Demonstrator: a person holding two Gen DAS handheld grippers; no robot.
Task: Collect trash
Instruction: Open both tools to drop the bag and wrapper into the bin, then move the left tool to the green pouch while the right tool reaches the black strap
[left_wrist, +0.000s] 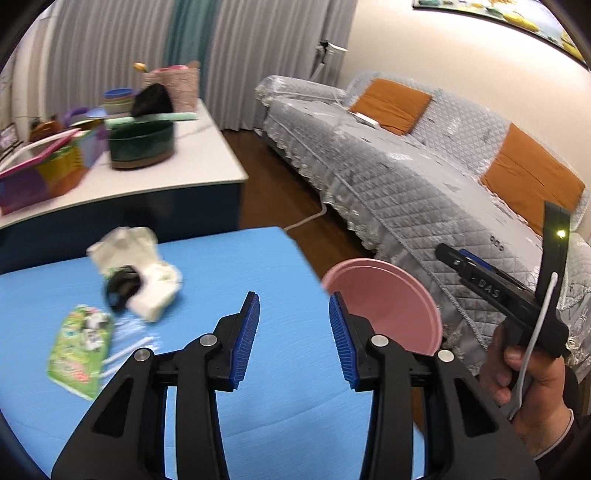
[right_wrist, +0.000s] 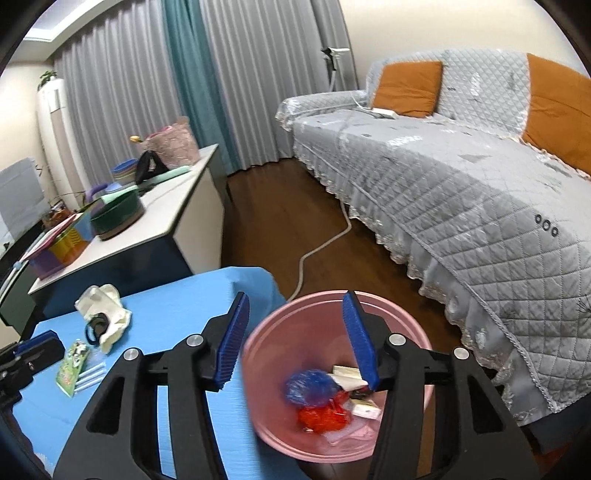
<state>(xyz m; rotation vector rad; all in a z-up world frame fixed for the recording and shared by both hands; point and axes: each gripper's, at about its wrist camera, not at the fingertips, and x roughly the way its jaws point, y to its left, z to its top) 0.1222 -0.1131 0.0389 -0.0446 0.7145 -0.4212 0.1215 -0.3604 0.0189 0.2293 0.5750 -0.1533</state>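
A pink bin (right_wrist: 410, 325) stands on the floor right of the blue table (right_wrist: 177, 306); it holds a blue wrapper (right_wrist: 310, 386), red plastic and papers. My right gripper (right_wrist: 299, 339) is open and empty above the bin's rim. My left gripper (left_wrist: 293, 336) is open and empty over the blue table (left_wrist: 229, 266), with the bin (left_wrist: 388, 302) to its right. On the table lie crumpled white tissue (left_wrist: 136, 266) with a black band (left_wrist: 120, 288), a green wrapper (left_wrist: 79, 345) and clear straws. These also show in the right wrist view: tissue (right_wrist: 105, 306), wrapper (right_wrist: 72, 365).
A white counter (left_wrist: 177, 162) behind the table carries a green pot (left_wrist: 142, 142), baskets and bowls. A grey quilted sofa (right_wrist: 461, 177) with orange cushions fills the right. A white cable (right_wrist: 321, 243) runs over the wooden floor.
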